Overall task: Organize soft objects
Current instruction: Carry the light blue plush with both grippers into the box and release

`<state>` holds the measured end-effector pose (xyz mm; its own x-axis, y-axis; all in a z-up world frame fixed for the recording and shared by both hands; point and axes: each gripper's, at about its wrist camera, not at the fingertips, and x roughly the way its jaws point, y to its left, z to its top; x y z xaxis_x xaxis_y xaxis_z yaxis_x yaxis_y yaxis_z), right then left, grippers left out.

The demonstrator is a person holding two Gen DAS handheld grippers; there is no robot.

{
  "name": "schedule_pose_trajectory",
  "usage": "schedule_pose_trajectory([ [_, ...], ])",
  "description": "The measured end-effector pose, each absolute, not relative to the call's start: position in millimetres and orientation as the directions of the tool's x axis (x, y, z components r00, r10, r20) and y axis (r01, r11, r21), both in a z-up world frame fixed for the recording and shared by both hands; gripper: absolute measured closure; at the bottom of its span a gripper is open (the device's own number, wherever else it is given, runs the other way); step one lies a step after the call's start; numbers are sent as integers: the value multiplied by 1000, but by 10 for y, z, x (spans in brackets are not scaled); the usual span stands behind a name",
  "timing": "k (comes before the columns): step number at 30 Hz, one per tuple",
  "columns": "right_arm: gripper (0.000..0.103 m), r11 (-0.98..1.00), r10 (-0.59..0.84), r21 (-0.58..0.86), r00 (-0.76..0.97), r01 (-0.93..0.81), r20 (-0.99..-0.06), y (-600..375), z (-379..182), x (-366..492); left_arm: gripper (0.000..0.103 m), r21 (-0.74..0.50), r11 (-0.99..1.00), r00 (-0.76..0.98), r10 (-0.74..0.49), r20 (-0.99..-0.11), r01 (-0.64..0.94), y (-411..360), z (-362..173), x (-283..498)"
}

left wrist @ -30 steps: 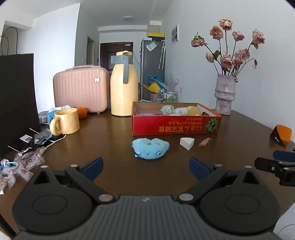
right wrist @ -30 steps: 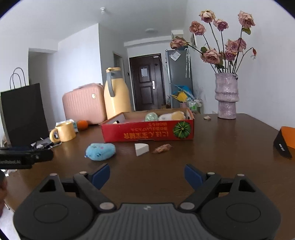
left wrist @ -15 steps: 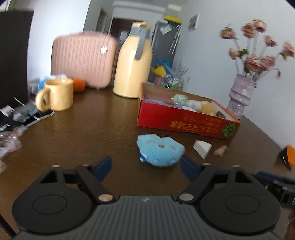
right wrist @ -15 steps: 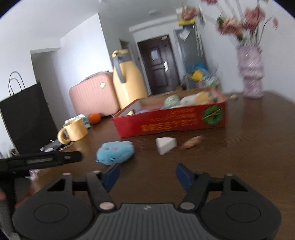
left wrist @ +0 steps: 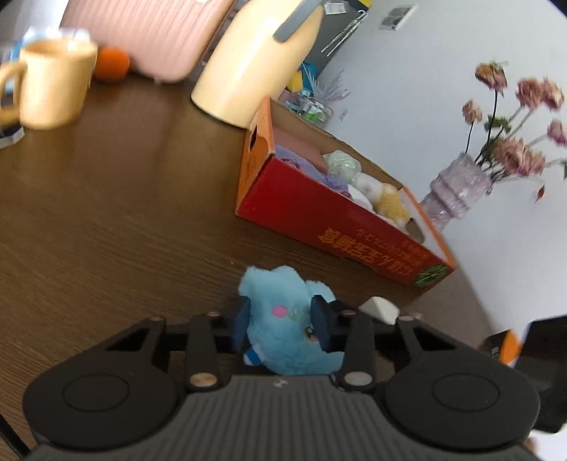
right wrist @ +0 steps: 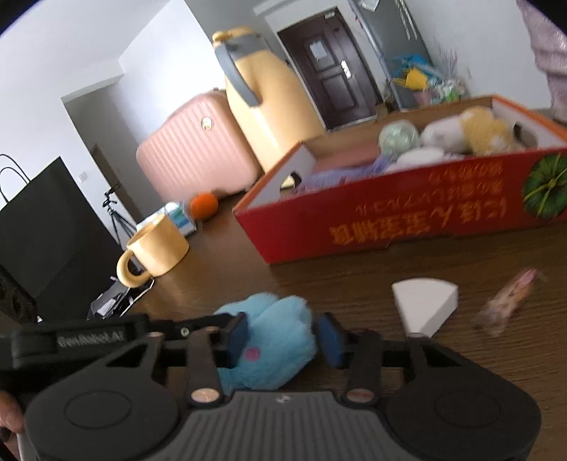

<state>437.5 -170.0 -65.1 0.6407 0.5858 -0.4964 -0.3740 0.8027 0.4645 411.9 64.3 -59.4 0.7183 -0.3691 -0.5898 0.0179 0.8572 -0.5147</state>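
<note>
Two claws close on the blue plush toy

A second ago both claws were wide apart and far back; now the left claw (left wrist: 280, 324) and right claw (right wrist: 281, 337) are closing around the blue plush toy (left wrist: 288, 319) on the surface (left wrist: 106, 212), pads touching its fur, near the red box (left wrist: 336, 230). Only the right view shows the black bag (right wrist: 46, 227).

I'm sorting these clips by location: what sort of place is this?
Most likely a home, a living or dining area: a wooden table with a mug, a fridge by the entrance door, and a pink suitcase.
</note>
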Motion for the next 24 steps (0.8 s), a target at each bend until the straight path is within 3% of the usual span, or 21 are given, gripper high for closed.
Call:
schedule_pose_trajectory([
  [9,72,752,646,538,589,-381,-486,-1768,-682,4334,72,-557,831,718,-395,-574,12,671,-616,4078],
  [24,74,787,574,505,723,-355,-385,-2654,-360,2888,72,-552,808,690,-519,-504,205,-84,-235,3094],
])
